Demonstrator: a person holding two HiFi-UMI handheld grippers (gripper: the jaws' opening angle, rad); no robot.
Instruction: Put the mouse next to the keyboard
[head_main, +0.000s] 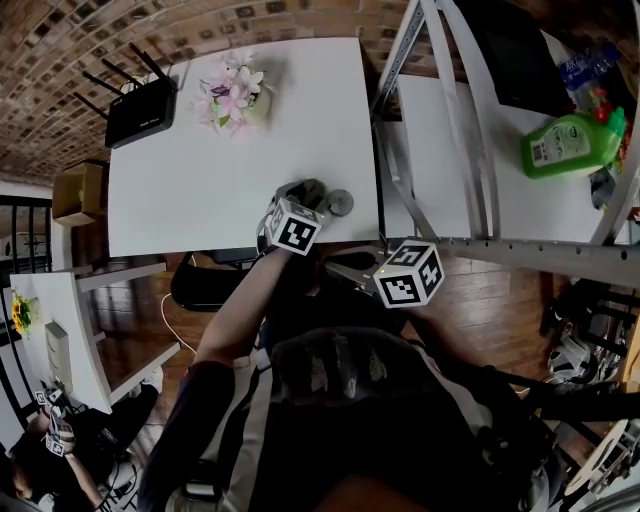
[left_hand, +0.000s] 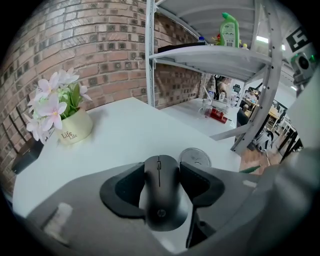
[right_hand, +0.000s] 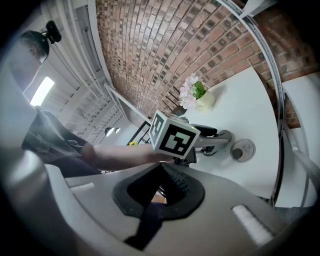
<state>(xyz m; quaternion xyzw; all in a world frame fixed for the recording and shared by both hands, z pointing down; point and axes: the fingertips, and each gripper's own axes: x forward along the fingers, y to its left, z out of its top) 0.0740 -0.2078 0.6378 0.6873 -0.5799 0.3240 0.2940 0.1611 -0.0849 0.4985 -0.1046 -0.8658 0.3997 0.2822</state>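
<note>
Your left hand-held gripper pinches the mouse by its flanks, with the desk edge just beneath it. The mouse is a smooth, matte black dome that narrows towards its nose. Tilt or loosen, and it could slide forward out of the rubbery pads, fall off the edge, or knock the round metal disc just beyond the right jaw. No keyboard shows anywhere. Your right hand-held gripper is pressed together, empty.

White table, router, flower pot, silver disc, mouse at its near edge
</note>
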